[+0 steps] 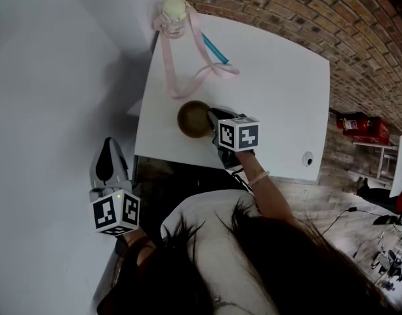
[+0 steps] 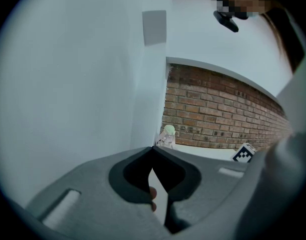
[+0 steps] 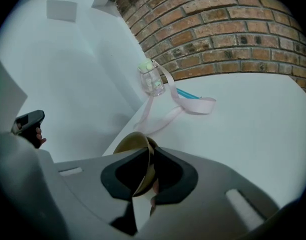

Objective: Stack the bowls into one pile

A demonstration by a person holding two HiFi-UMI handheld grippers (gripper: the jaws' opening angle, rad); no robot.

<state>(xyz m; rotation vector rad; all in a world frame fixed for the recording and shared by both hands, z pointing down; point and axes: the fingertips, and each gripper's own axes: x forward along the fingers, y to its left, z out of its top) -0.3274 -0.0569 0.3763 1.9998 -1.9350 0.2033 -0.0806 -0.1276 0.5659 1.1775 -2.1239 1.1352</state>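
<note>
Bottle (image 1: 174,8), strap (image 1: 187,77) behind bowl (image 1: 193,118), table's (image 1: 286,97) right open

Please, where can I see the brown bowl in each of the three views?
Head view: the bowl is at the centre, near the near edge of the table.
Left gripper view: not in it.
Right gripper view: the bowl is low centre, its rim between the jaws of the right gripper.
Shared landmark: the bottle at the table's far corner, in all three views.
</note>
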